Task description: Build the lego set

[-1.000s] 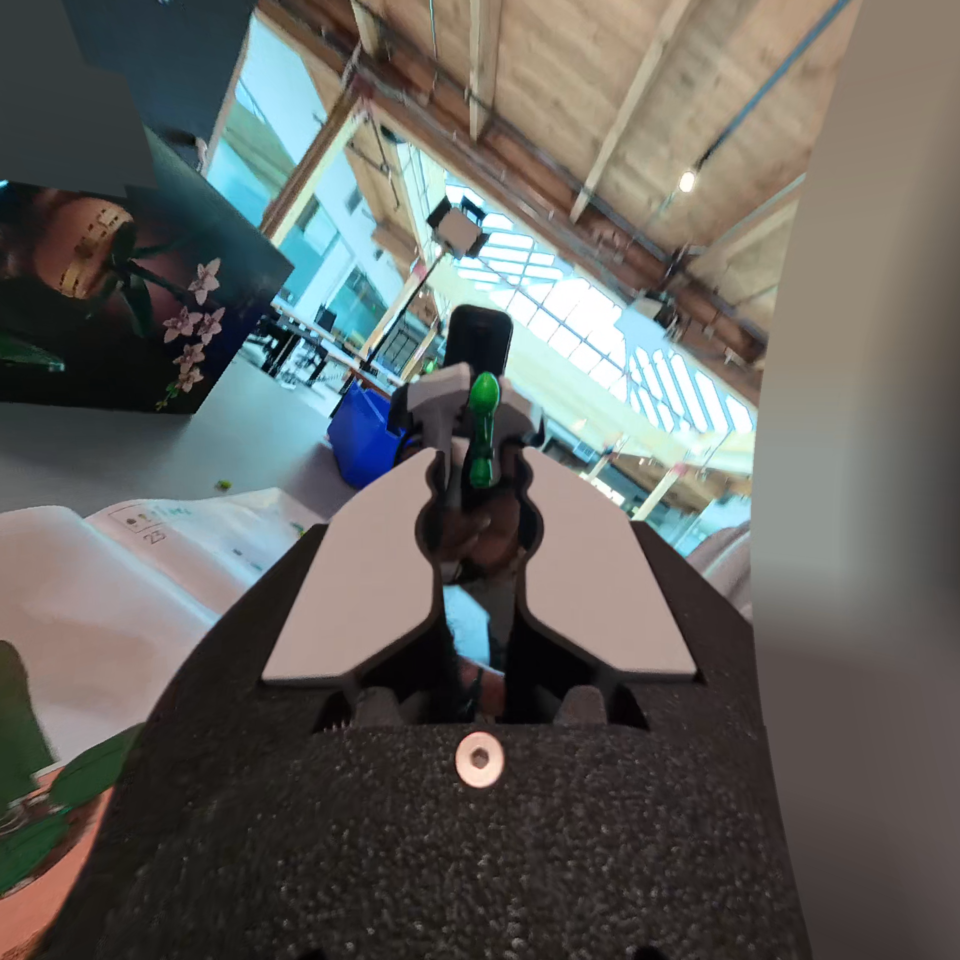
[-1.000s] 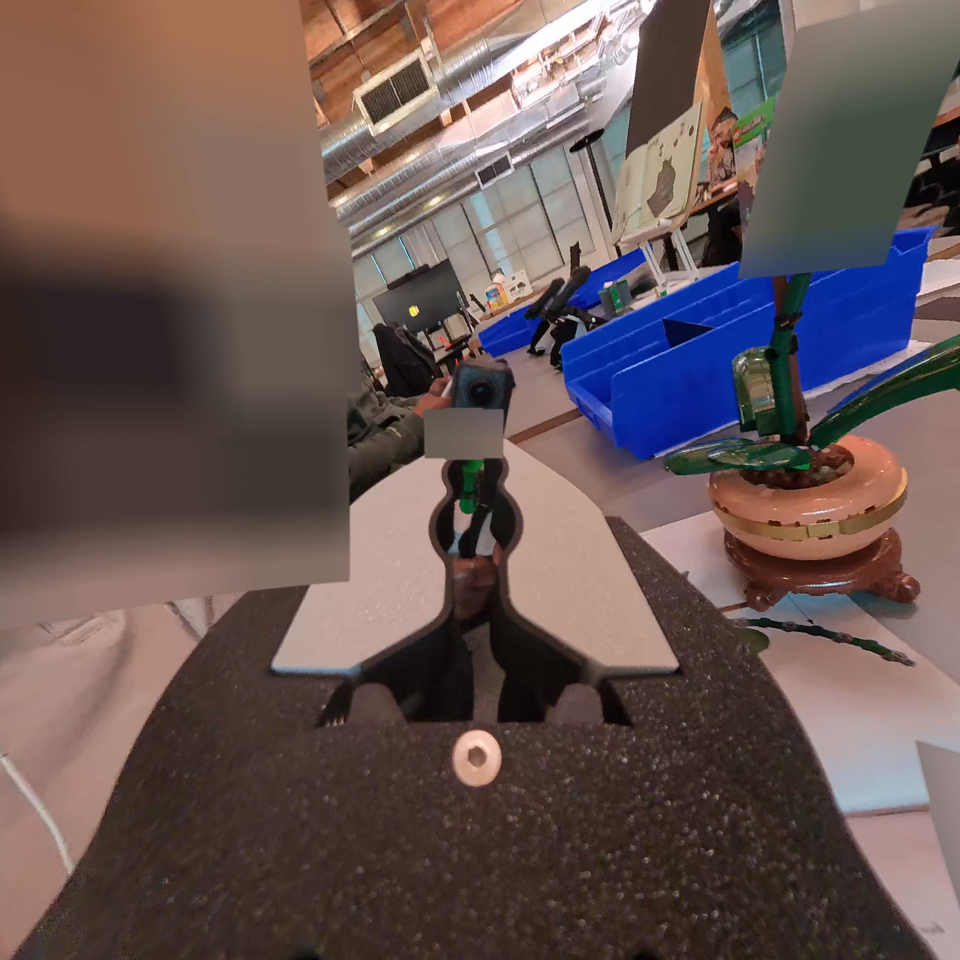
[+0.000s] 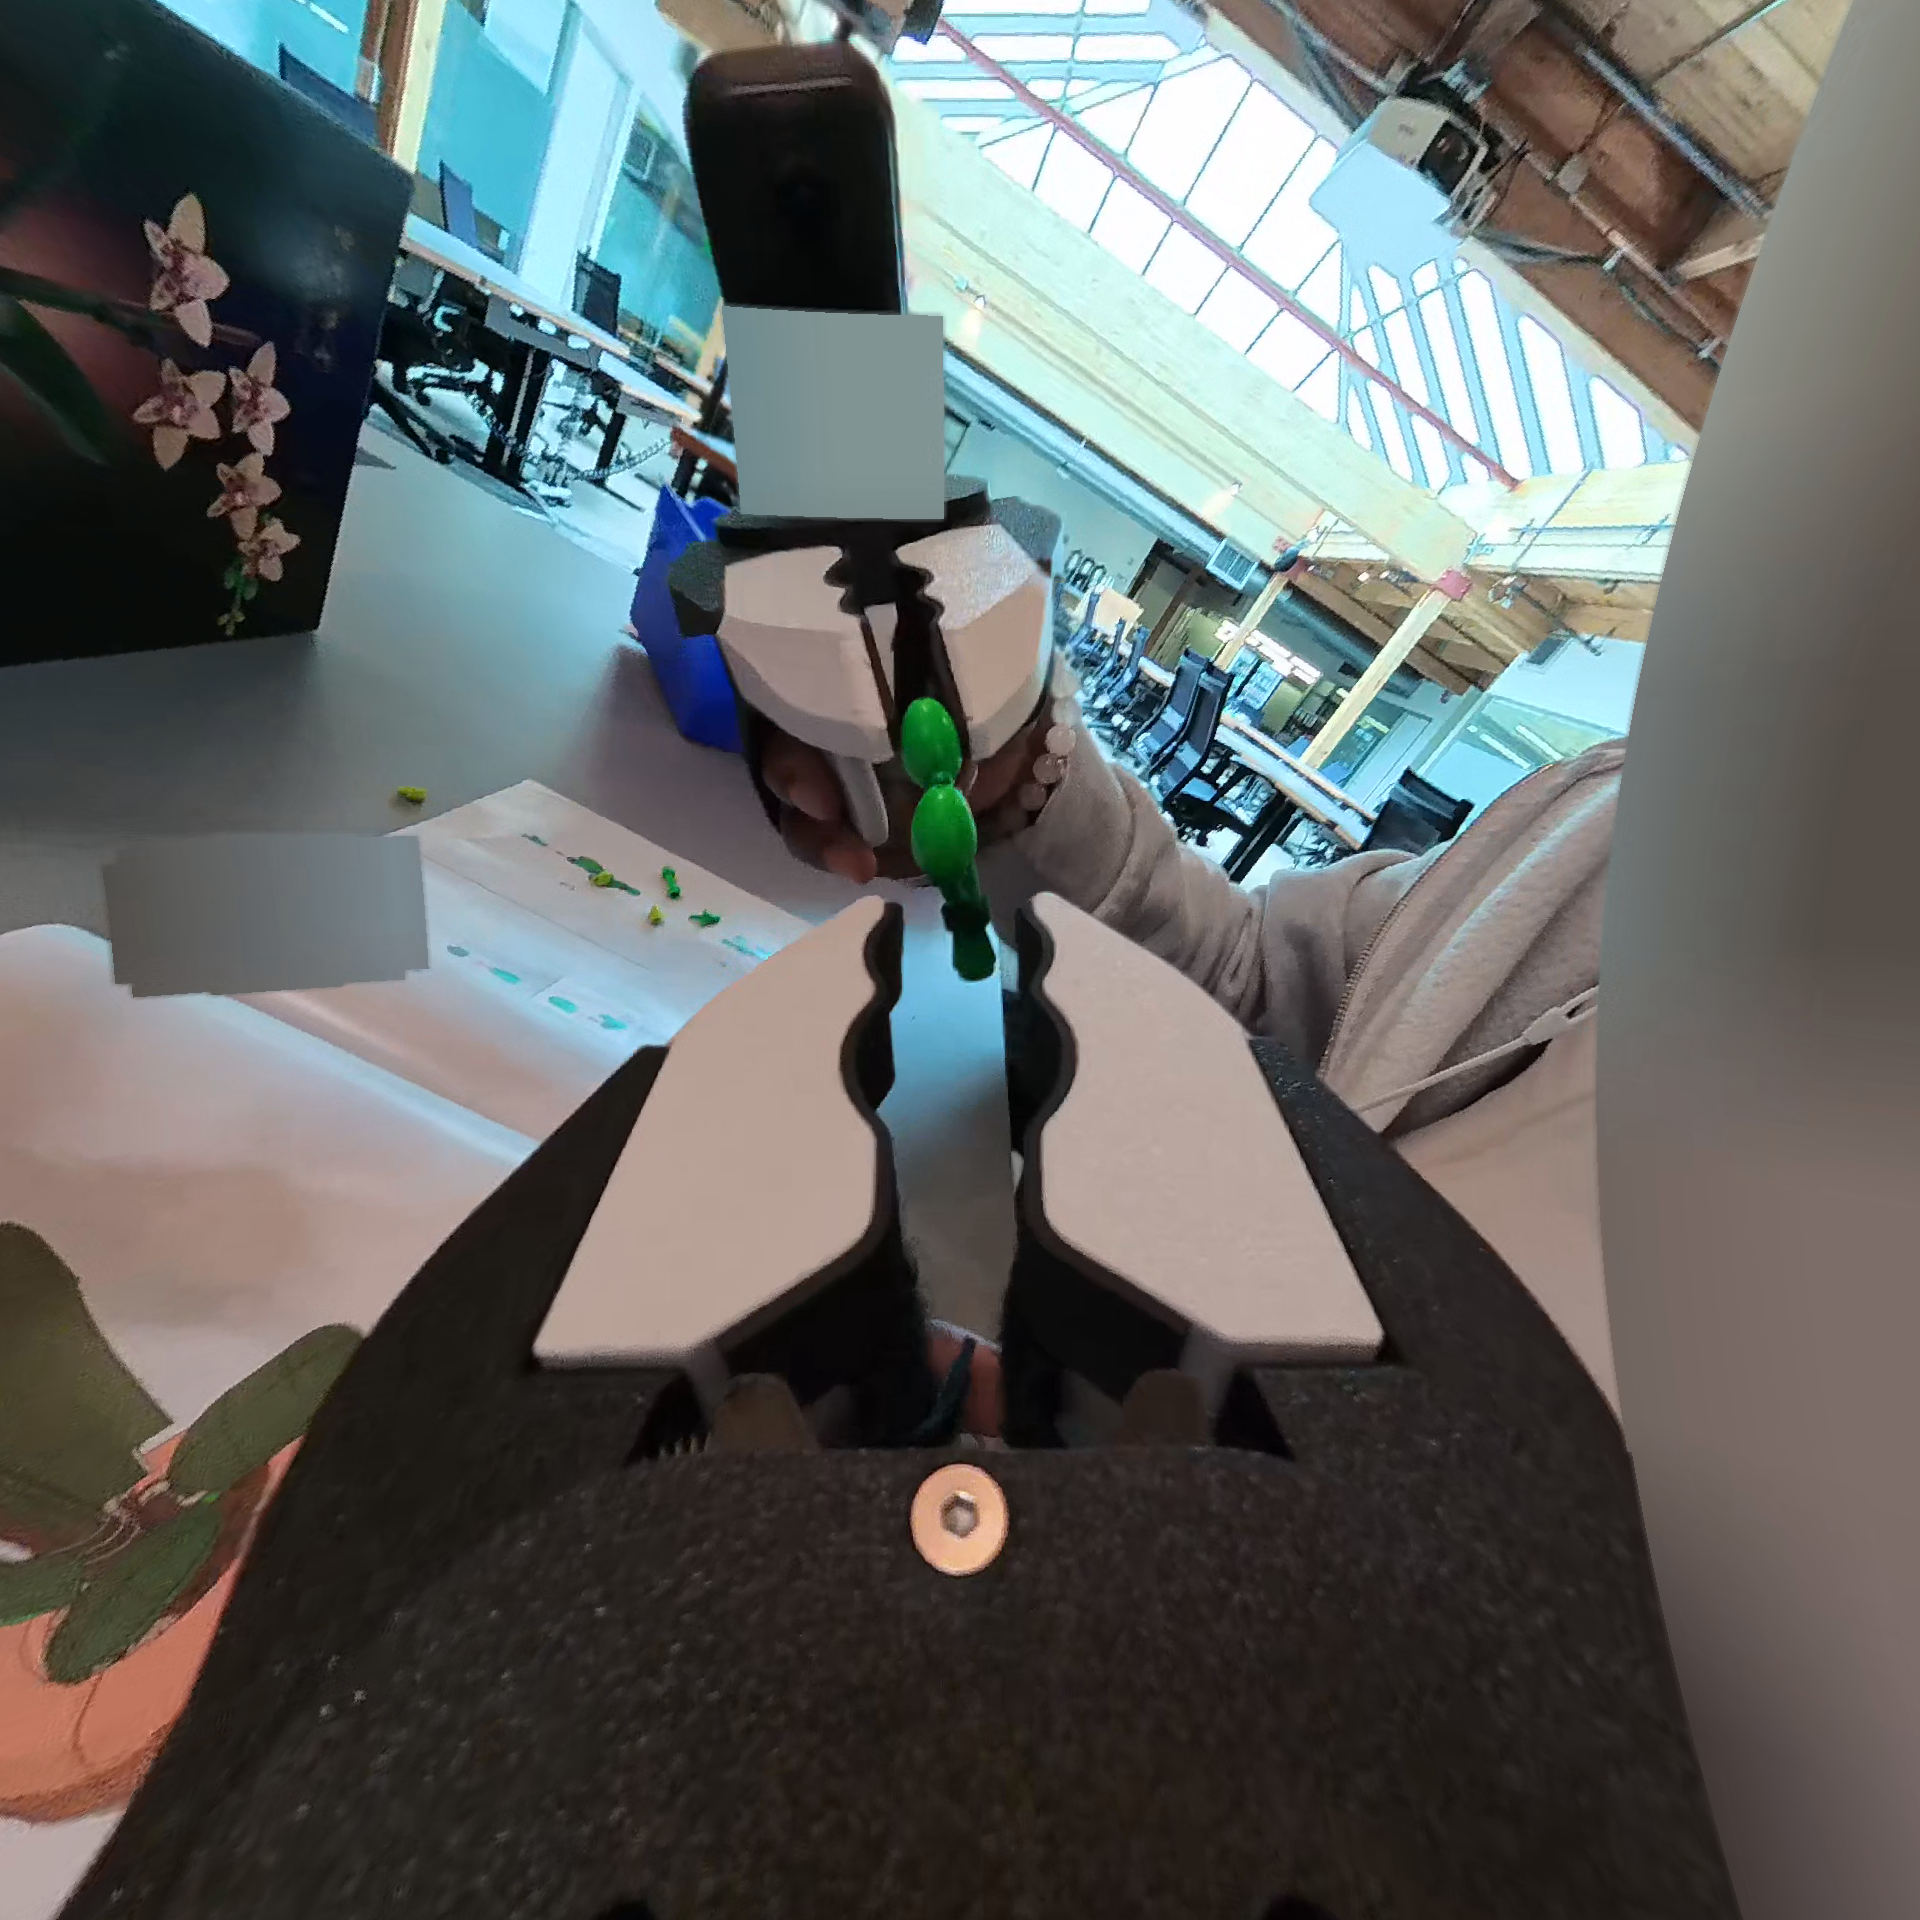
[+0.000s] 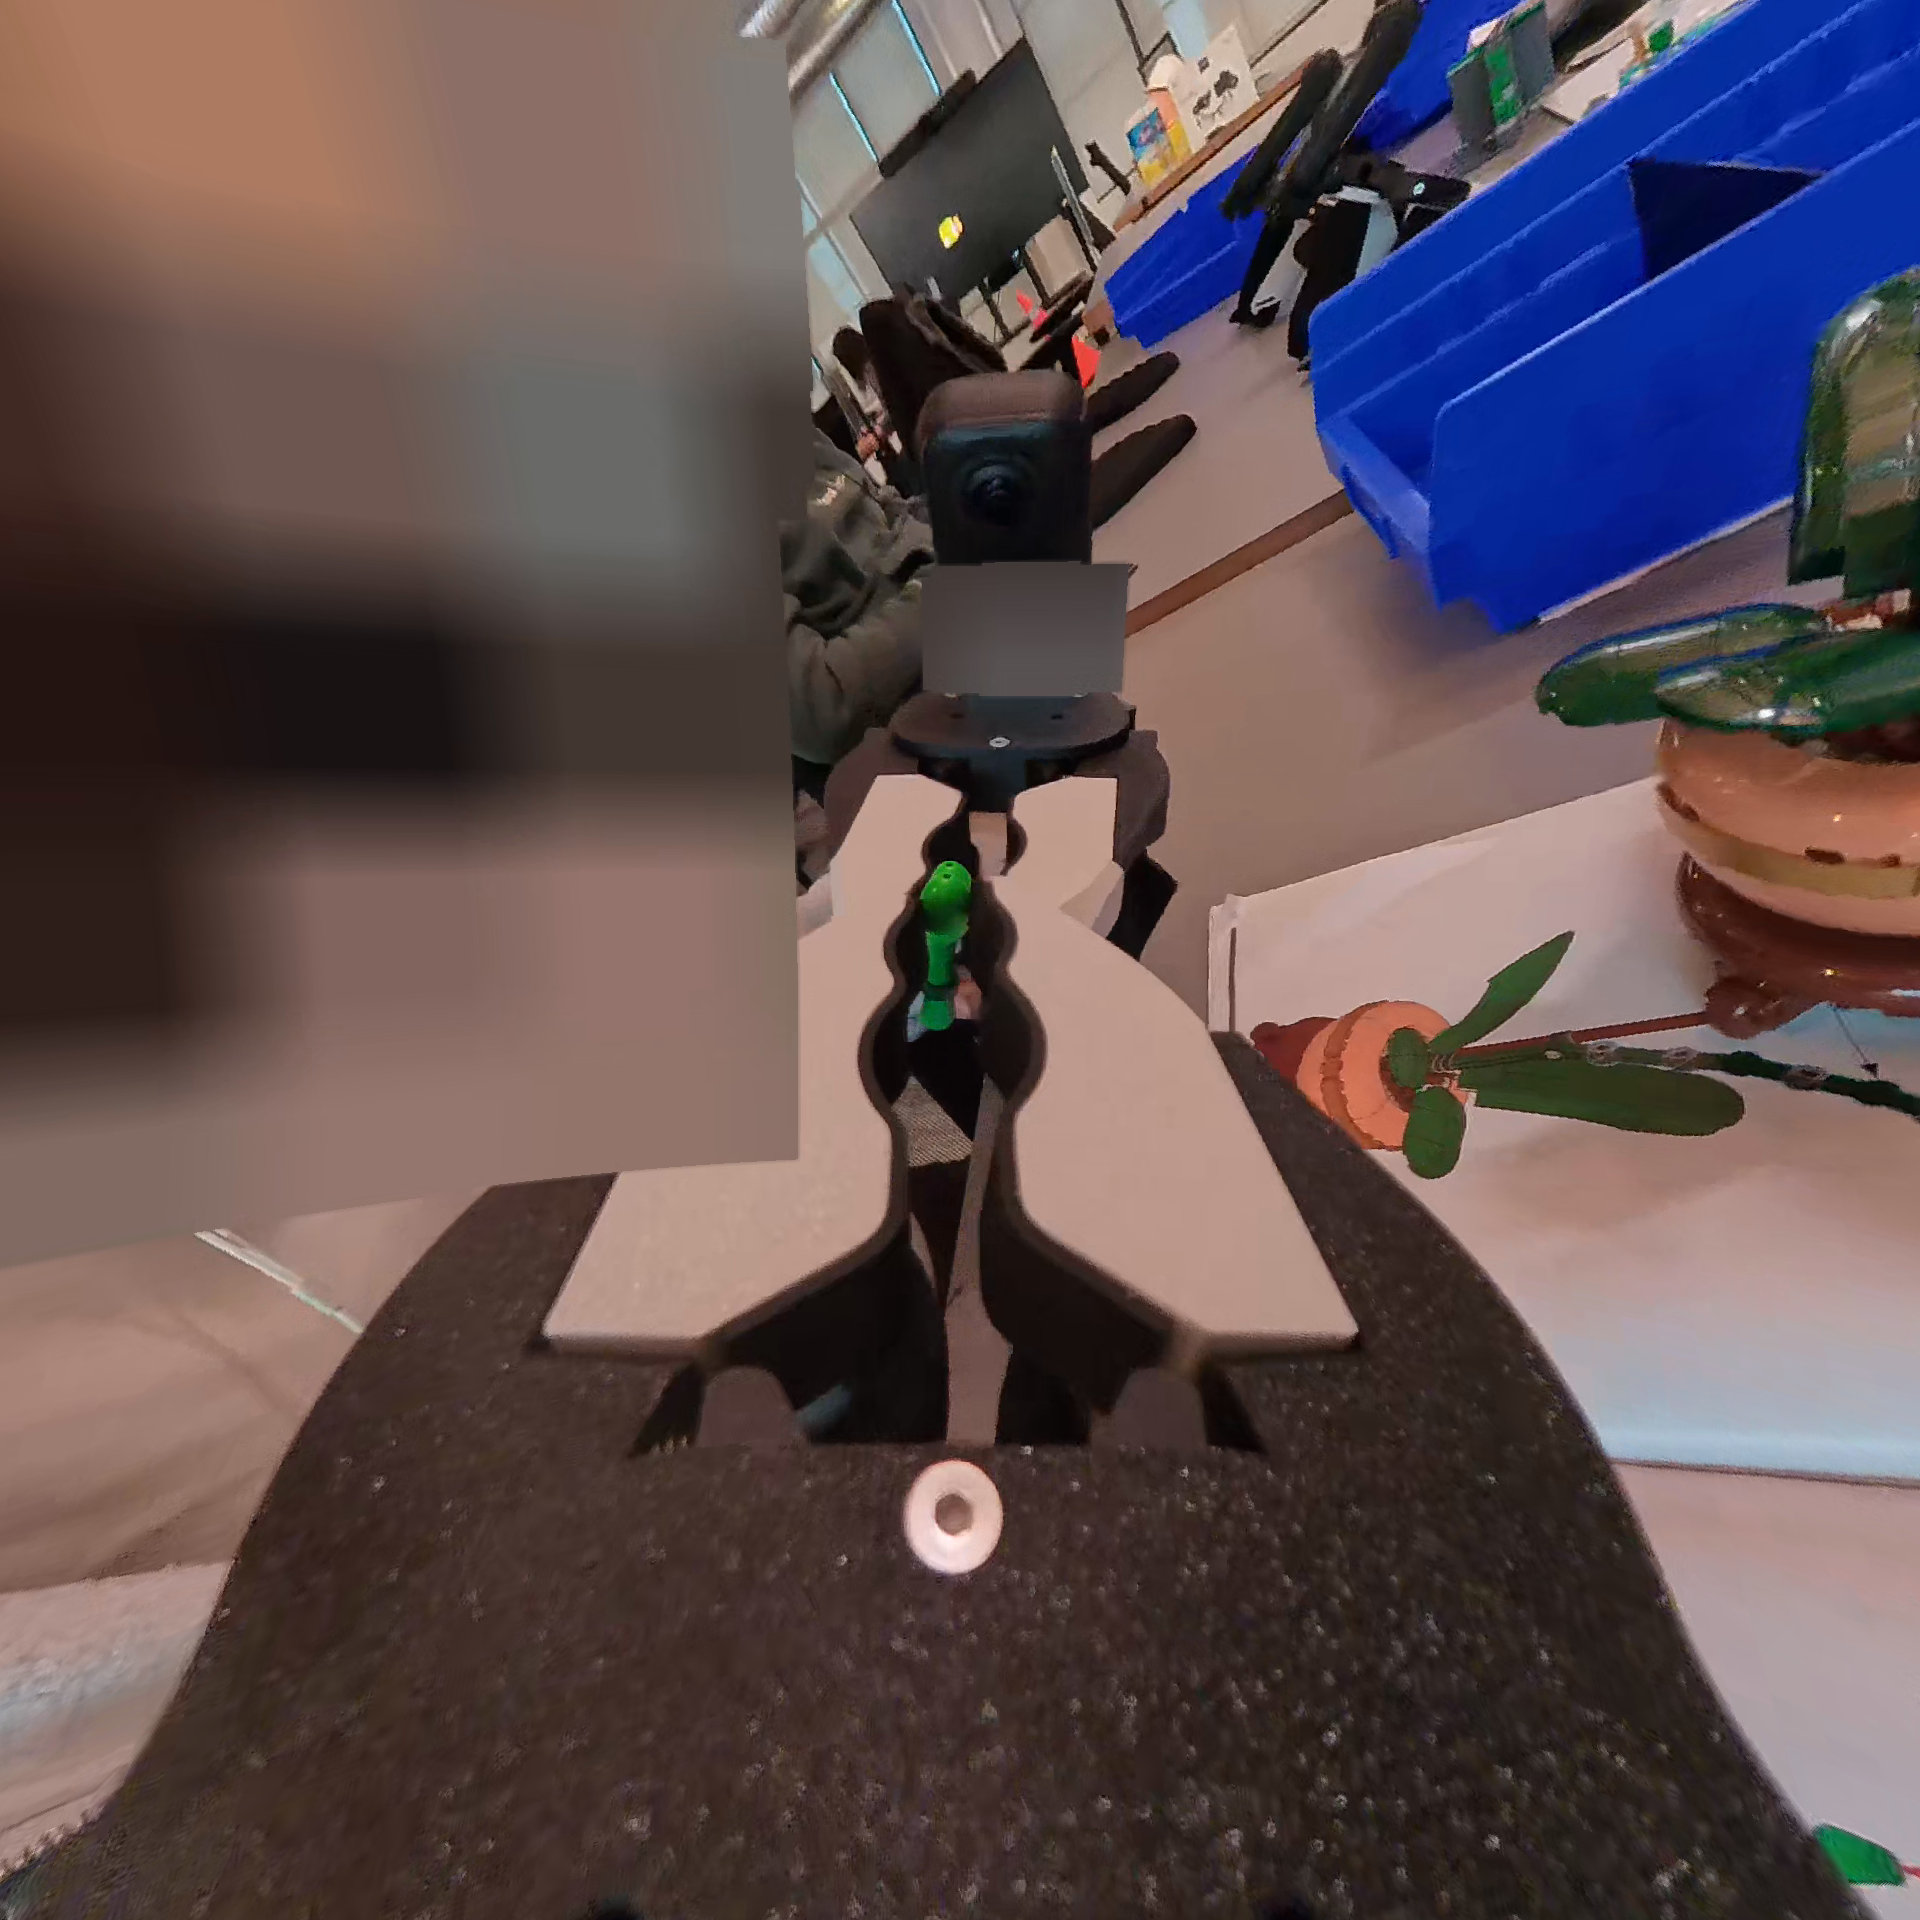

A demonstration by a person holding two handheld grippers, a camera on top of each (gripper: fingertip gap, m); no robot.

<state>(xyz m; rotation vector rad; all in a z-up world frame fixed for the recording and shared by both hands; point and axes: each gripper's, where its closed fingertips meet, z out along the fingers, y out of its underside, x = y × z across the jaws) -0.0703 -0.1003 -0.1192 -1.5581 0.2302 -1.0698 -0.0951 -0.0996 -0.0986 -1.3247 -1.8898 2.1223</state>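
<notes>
Presently the green stem piece (image 3: 940, 831), two bulbs on a thin peg, sits pinched in the tips of the right hand-held gripper (image 3: 914, 686), held in the air above the counter (image 3: 468, 644); jaws closed on its upper end, peg end pointing down toward the left hand-held gripper (image 3: 951, 935). Left jaws stand partly open with nothing between them; the peg hangs just at their mouth, nearer the right finger, not touching as far as I can tell. Right wrist view shows the same piece (image 4: 943, 940) in the narrow slot between its fingers. Risk, as I judge it: grip is on a rounded bulb, so a sideways knock from the left finger could twist or pop the piece loose, and it would drop among the small green bits (image 3: 665, 888) on the open instruction booklet (image 3: 582, 935). Room: open air between the grippers; booklet below, potted plant model (image 4: 1808, 790) off to the side, blue bins (image 4: 1621, 416) well behind, set box (image 3: 177, 343) at the far counter edge.
</notes>
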